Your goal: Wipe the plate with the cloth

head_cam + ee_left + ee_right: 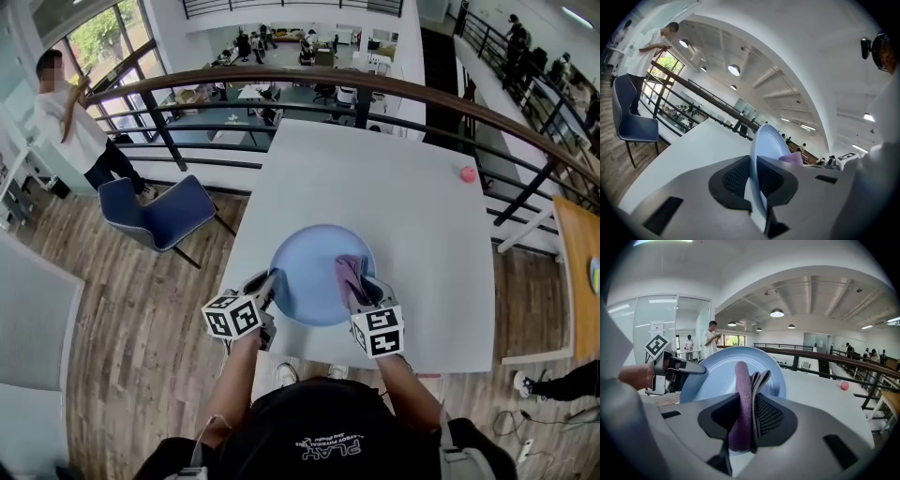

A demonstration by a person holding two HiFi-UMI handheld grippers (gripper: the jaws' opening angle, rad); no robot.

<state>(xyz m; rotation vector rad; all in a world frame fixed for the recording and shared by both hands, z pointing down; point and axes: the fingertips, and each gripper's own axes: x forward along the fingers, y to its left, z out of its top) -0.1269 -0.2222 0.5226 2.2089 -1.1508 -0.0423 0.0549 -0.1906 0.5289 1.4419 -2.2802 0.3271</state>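
A light blue plate [314, 272] is on the near part of the white table [375, 178]. My left gripper [270, 281] is shut on its left rim; in the left gripper view the plate [766, 140] stands edge-on between the pads of the gripper [753, 176]. My right gripper [361, 291] is shut on a folded purple cloth [349, 272] that lies against the right side of the plate's face. In the right gripper view the cloth [742, 394] sticks up between the gripper's [751, 416] pads in front of the plate [717, 376], with the left gripper [670, 369] on the far rim.
A small pink ball [468, 174] lies near the table's far right edge. A blue chair [159, 214] stands to the table's left, and a person [75, 131] stands beyond it. A curved railing [375, 89] runs behind the table. A wooden table [577, 272] stands at the right.
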